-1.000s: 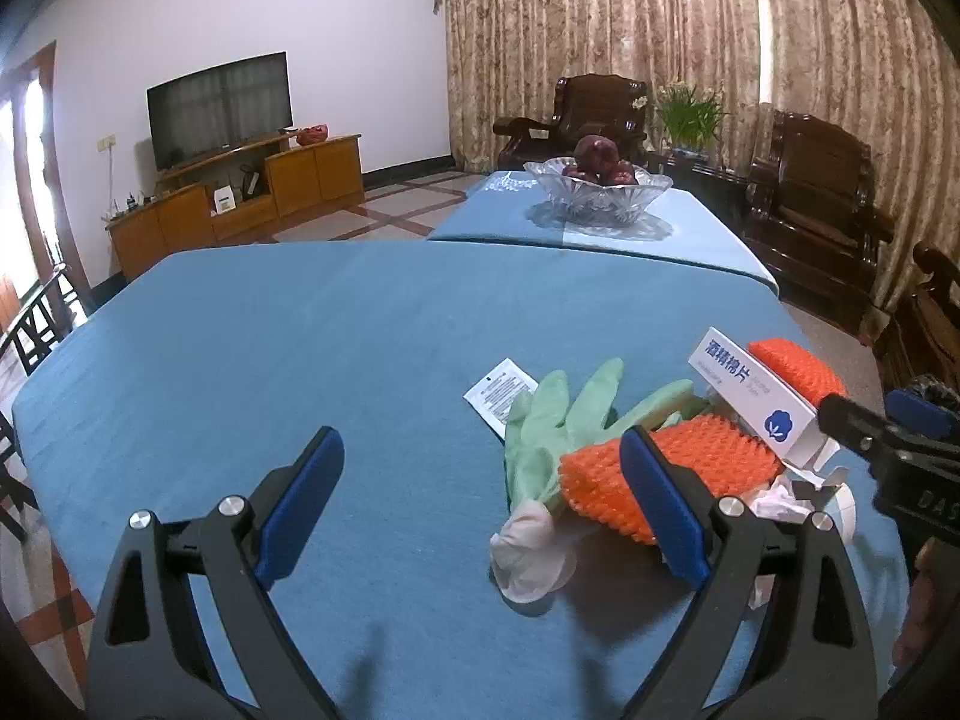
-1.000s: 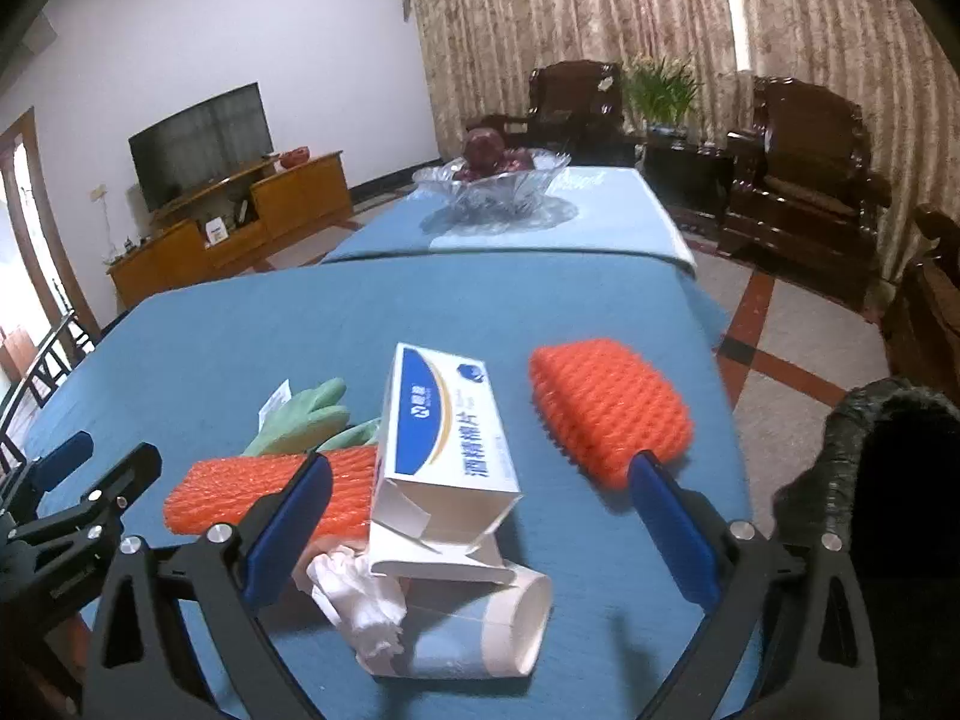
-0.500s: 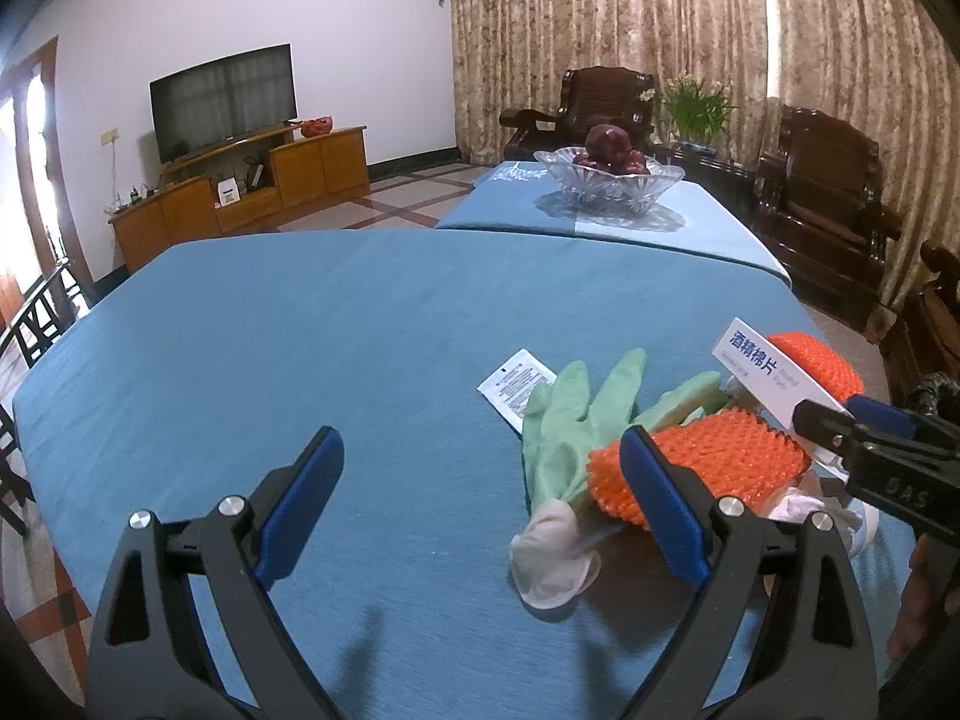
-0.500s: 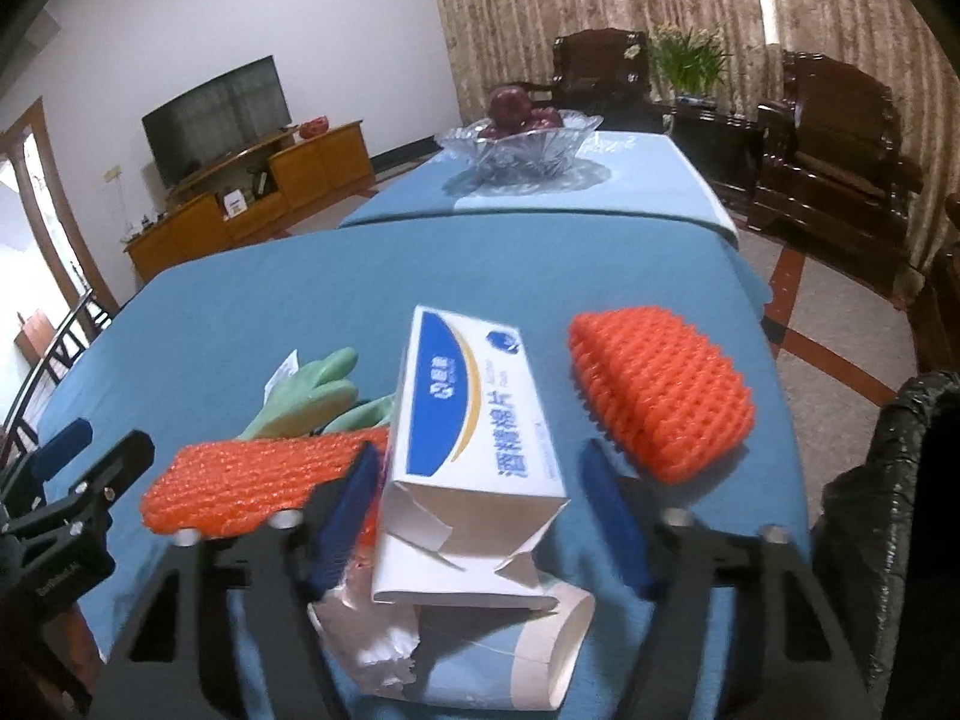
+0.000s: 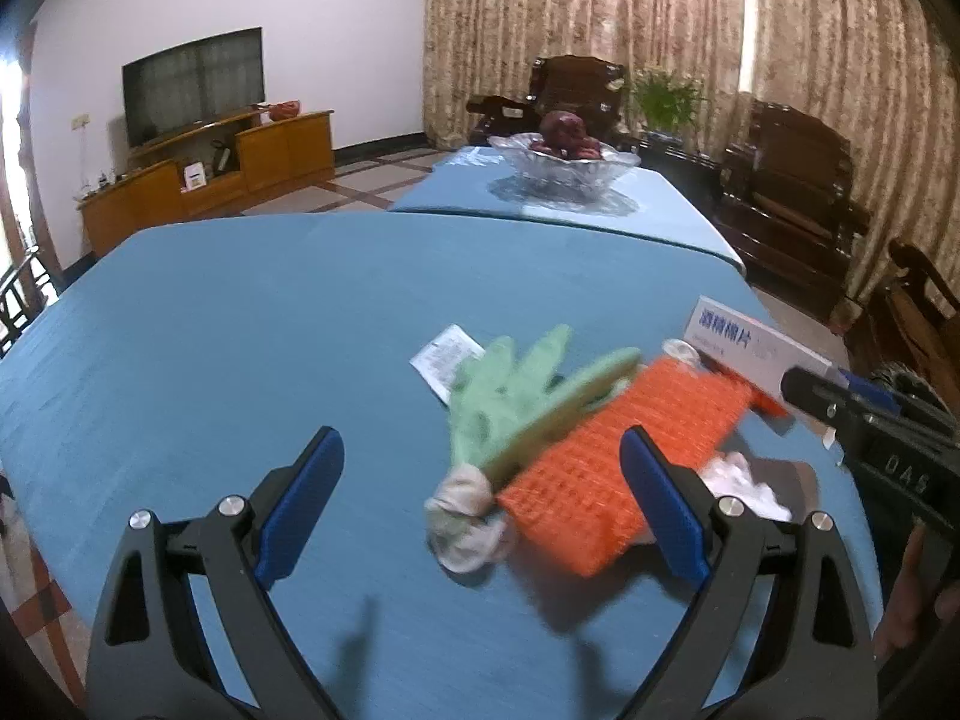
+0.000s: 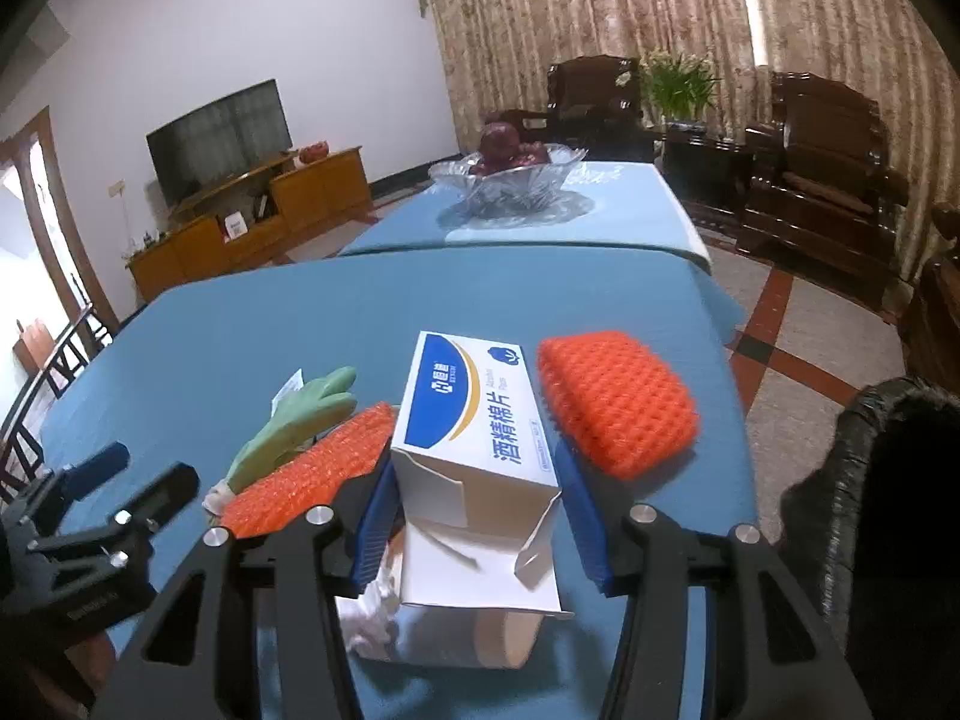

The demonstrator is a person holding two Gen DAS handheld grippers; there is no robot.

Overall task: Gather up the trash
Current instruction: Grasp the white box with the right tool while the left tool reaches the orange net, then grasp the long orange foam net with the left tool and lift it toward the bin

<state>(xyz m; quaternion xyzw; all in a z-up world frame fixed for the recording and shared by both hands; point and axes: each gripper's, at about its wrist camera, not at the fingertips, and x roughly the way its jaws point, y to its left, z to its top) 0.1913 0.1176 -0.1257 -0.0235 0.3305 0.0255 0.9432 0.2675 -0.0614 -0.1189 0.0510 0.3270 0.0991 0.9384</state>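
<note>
A white and blue cardboard box [image 6: 474, 414] lies on a paper cup [image 6: 498, 636] and a crumpled tissue [image 6: 372, 606] on the blue table. My right gripper [image 6: 474, 516] is closing on it, and both blue pads touch its sides. Left of the box lie a flat orange foam net [image 5: 624, 456] and a green glove [image 5: 516, 396]. A second orange net [image 6: 612, 402] sits to the box's right. My left gripper [image 5: 480, 438] hovers open over the table, just short of the glove, with nothing between its fingers.
A small white sachet [image 5: 447, 354] lies beyond the glove. A black trash bag [image 6: 888, 480] stands off the table's right edge. A glass fruit bowl [image 6: 510, 180] sits on the far table, with dark wooden armchairs [image 6: 822, 180] behind.
The right gripper's jaws have narrowed from wide open to the sides of the box and have come slightly forward. The left gripper has stayed open and has barely shifted.
</note>
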